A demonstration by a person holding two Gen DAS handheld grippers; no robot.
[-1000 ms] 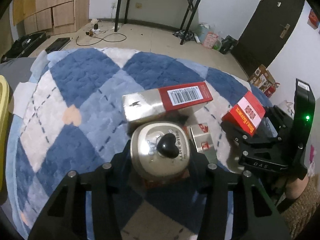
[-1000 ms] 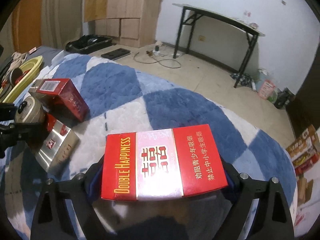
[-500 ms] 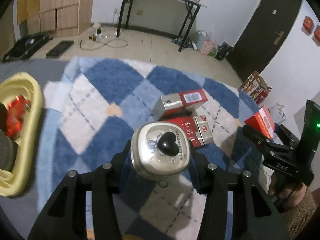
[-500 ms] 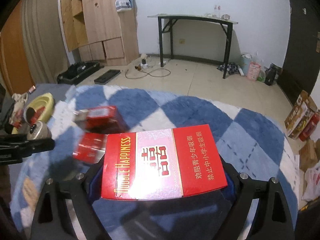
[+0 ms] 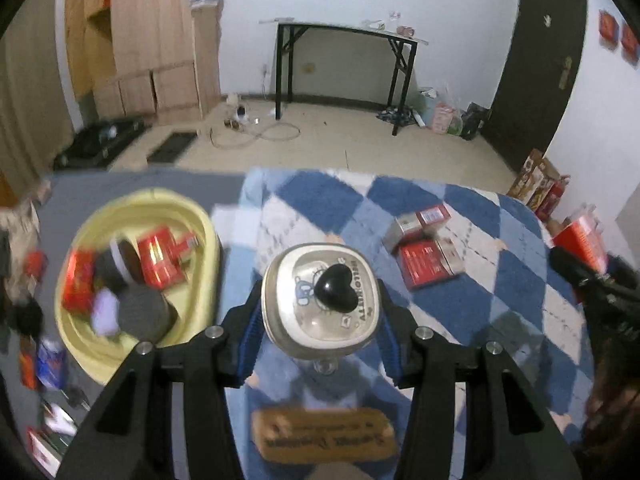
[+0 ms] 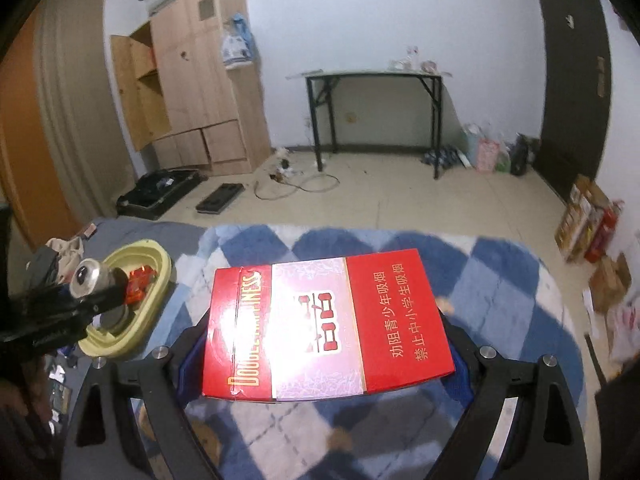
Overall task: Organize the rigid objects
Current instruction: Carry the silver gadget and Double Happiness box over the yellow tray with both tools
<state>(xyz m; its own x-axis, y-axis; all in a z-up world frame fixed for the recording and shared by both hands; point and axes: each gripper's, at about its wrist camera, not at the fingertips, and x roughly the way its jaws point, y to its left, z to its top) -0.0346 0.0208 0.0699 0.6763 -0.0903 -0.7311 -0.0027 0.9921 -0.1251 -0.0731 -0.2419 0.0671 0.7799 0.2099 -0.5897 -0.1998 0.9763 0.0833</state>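
My left gripper [image 5: 320, 320] is shut on a silver tin [image 5: 320, 300] with a black heart knob, held above the blue checked rug [image 5: 460, 312], right of the yellow basket [image 5: 200, 232]. My right gripper [image 6: 324, 340] is shut on a red Double Happiness box [image 6: 324, 324], held above the rug [image 6: 500, 280]. The right wrist view shows the left gripper [image 6: 60, 304] with the tin [image 6: 86, 278] over the yellow basket [image 6: 158, 264]. The basket holds red boxes [image 5: 160, 256] and round dark tins [image 5: 140, 312].
Two red and silver boxes [image 5: 428, 260] lie on the rug to the right. A tan rug label [image 5: 324, 434] is near me. Small clutter [image 5: 44, 360] lies left of the basket. A black table [image 5: 344, 36], a wooden cabinet [image 5: 152, 48] and a dark door [image 5: 536, 60] stand far off.
Both grippers have risen and drawn back with their loads. The left one has swung left, bringing the yellow basket into view; the boxes on the rug now look smaller and farther right.
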